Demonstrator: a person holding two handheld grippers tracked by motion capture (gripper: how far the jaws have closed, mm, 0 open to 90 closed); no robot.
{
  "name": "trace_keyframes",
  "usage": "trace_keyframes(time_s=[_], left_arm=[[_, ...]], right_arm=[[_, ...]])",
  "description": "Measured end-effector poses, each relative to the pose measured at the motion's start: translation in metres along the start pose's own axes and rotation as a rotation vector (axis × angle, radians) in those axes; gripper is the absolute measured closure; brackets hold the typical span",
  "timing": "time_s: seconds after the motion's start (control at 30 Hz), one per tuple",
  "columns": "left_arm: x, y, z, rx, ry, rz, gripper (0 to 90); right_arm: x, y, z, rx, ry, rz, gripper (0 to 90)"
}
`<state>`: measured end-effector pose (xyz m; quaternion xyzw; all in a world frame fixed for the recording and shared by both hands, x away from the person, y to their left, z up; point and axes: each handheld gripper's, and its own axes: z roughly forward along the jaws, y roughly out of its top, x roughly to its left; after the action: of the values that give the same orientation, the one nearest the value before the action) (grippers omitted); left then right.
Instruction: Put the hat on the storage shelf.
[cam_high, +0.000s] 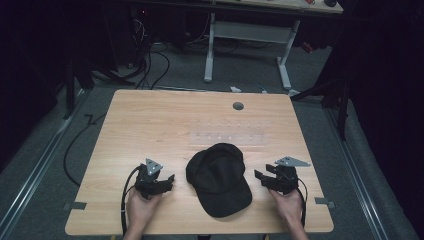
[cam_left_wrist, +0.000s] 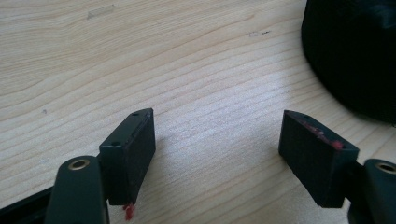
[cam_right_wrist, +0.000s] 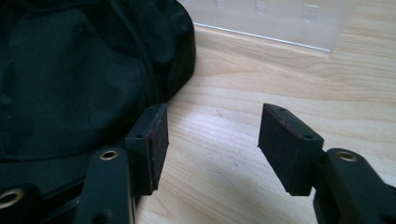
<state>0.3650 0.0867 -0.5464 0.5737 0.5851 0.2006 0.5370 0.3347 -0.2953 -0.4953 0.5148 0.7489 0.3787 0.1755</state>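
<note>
The left gripper (cam_high: 170, 181) sat just to the left of the black cap (cam_high: 219, 178), held in the person's left hand (cam_high: 140, 207) near the front edge of the tabletop (cam_high: 150, 115). In the left gripper view its jaws stood spread wide with only bare wood between them, and the cap's dark edge (cam_left_wrist: 355, 56) lay off to the upper right, apart from the nearer jaw. The right gripper (cam_high: 258, 176) sat just to the right of the cap, carried by the right hand (cam_high: 289, 202). In the right gripper view its jaws (cam_right_wrist: 212, 144) were also spread, nothing between them; one jaw stood right beside the cap's fabric (cam_right_wrist: 84, 79), though whether it touched could not be told. The cap rested flat on the tabletop between the two grippers, its brim towards the person. Beyond the cap lay a clear plastic strip (cam_high: 227, 138), and farther back a round grey grommet (cam_high: 238, 106) was set in the wood.
</note>
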Motion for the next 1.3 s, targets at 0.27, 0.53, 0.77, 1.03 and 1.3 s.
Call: trace_keyframes(time_s=[0.27, 0.53, 0.77, 1.03, 1.3], left_arm=[[0.0, 0.0, 0.0, 0.0, 0.0, 0.0, 27.3], [0.0, 0.0, 0.0, 0.001, 0.0, 0.001, 27.2], [0.0, 0.0, 0.0, 0.0, 0.0, 0.0, 27.2], [0.0, 0.0, 0.0, 0.001, -0.001, -0.001, 27.1], [0.0, 0.0, 0.0, 0.002, -0.001, 0.001, 27.1]], right_arm=[[0.008, 0.014, 0.001, -0.026, 0.035, -0.009, 42.4], [0.021, 0.03, 0.008, -0.039, 0.089, -0.052, 44.2], [0.024, 0.038, 0.015, -0.007, 0.1, -0.056, 48.3], [0.028, 0.044, 0.02, -0.018, 0.113, -0.067, 48.8], [0.036, 0.053, 0.03, -0.017, 0.13, -0.125, 52.6]])
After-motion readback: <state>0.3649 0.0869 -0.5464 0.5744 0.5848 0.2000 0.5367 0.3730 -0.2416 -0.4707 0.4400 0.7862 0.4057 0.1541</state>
